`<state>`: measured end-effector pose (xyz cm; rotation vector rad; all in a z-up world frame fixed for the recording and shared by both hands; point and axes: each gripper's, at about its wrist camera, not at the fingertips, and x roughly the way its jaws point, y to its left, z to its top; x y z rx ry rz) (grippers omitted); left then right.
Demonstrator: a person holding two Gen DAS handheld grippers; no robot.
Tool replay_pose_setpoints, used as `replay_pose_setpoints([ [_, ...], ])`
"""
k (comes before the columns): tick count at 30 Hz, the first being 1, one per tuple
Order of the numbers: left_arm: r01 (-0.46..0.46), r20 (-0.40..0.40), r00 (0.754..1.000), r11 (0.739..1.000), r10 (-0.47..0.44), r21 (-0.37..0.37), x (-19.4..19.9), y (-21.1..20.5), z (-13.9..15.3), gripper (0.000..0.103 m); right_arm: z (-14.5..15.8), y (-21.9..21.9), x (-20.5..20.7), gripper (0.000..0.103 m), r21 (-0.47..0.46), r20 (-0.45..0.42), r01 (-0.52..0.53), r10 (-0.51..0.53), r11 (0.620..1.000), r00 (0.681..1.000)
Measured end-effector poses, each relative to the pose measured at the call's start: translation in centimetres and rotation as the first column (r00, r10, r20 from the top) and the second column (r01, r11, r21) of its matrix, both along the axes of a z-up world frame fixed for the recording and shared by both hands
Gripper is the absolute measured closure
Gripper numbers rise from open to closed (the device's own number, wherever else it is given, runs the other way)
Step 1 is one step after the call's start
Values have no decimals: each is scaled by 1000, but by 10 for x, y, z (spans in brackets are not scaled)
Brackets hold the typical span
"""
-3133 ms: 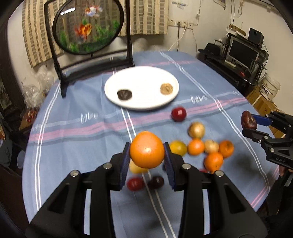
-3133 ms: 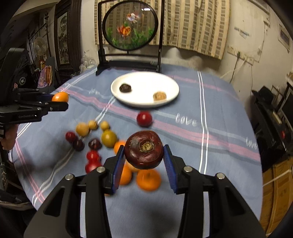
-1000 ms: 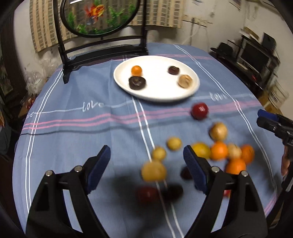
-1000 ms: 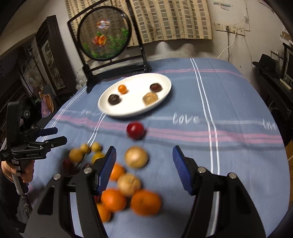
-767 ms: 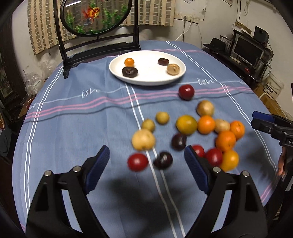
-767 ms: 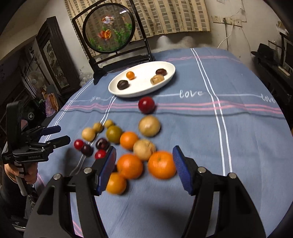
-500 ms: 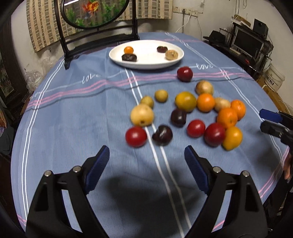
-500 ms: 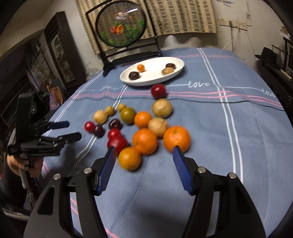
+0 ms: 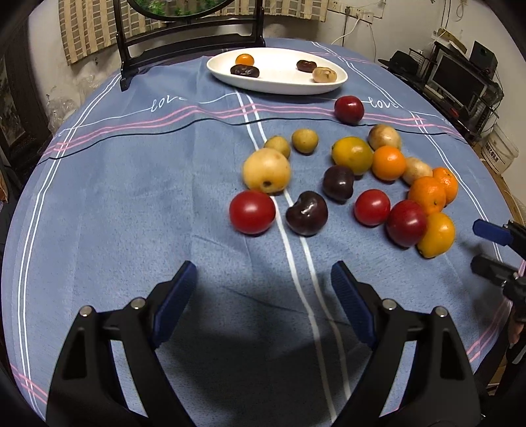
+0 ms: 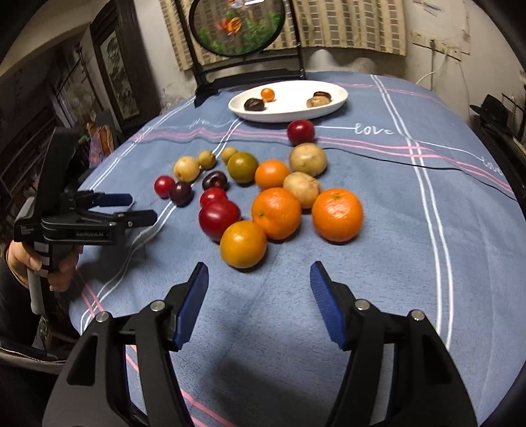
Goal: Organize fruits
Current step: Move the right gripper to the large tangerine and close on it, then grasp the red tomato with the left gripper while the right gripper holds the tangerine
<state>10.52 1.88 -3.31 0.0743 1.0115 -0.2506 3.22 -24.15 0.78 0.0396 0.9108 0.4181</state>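
Left gripper (image 9: 263, 295): jaws spread wide, nothing between the pads; over bare cloth short of the fruit.
Right gripper (image 10: 258, 295): jaws apart, empty; just short of a yellow-orange fruit (image 10: 243, 244). In the left wrist view only its fingertips enter at the right edge, rest cut off.
Hand (image 10: 57, 266): on the left gripper's handle, partly hidden behind it.
Tablecloth (image 9: 131, 184): blue, pink and white stripes; near edge hidden behind gripper bodies.
Loose fruit, near row: red tomato (image 9: 252, 212), dark plum (image 9: 306, 213), pale round fruit (image 9: 266, 170).
Loose fruit, right cluster: oranges (image 10: 337, 214), touching and overlapping, some partly hidden.
Loose fruit, farthest: red fruit (image 9: 348, 109), just short of the plate.
White plate (image 9: 282, 80): far side of table, four small fruits on it; kinds hard to make out.
Framed round panel (image 10: 238, 26): behind plate; top cut off in left wrist view.
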Motion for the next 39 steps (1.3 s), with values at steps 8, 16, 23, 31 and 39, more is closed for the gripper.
replay_pose_setpoints([
  [8, 3, -10, 1000, 1000, -3, 0, -2, 2, -5, 18, -13, 23, 15, 38, -47, -49, -25, 23, 999, 999],
  [16, -9, -8, 1000, 1000, 9, 4, 1, 11, -6, 18, -16, 39, 27, 40, -81, -58, -37, 33, 996, 998],
  [23, -15, -14, 1000, 1000, 15, 12, 5, 17, -7, 18, -23, 36, 37, 63, -68, -91, -13, 6, 998, 996],
  [31, -19, -23, 1000, 999, 19, 29, 25, 15, -12, 18, -21, 23, 23, 63, -35, -99, -20, 16, 999, 995],
  [39, -17, -12, 1000, 999, 18, 51, 38, 10, -14, 23, -20, 18, 15, 63, -24, -100, -23, 20, 999, 995],
])
